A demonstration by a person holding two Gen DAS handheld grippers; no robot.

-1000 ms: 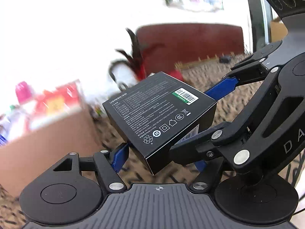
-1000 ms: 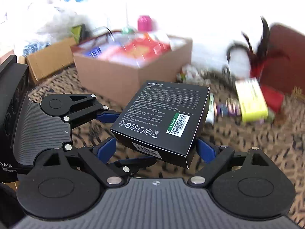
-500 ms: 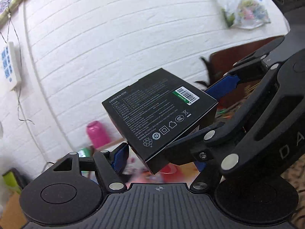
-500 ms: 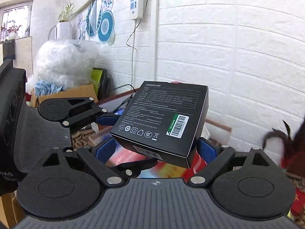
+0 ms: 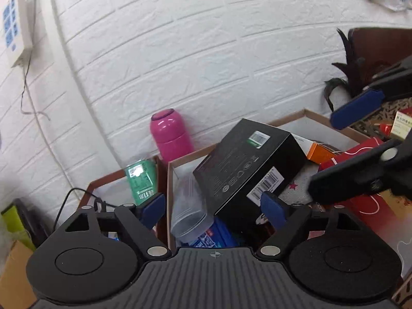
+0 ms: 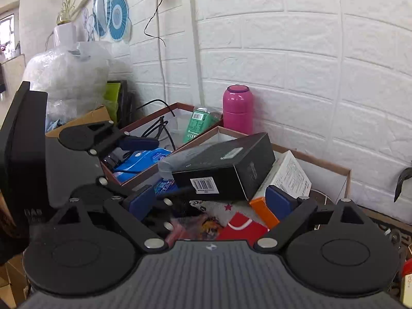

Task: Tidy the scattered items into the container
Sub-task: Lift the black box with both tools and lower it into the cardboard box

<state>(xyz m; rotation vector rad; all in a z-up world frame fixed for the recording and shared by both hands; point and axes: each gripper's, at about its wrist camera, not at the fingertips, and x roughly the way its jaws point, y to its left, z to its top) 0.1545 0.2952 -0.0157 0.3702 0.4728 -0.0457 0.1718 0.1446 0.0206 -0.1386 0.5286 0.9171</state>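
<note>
The black product box lies tilted on the pile inside the cardboard container, free of both grippers; it also shows in the right wrist view. My left gripper is open, its blue fingers spread just in front of the box. My right gripper is open and empty, just short of the box over the container. The right gripper's blue fingers show at the right in the left wrist view.
A pink bottle stands against the white brick wall behind the container. A second box to the left holds cables and a green packet. The container holds a clear cup, red bag and orange box.
Both grippers carried the black box over to the container, opened and let it go. The box now rests tilted on the pile.
</note>
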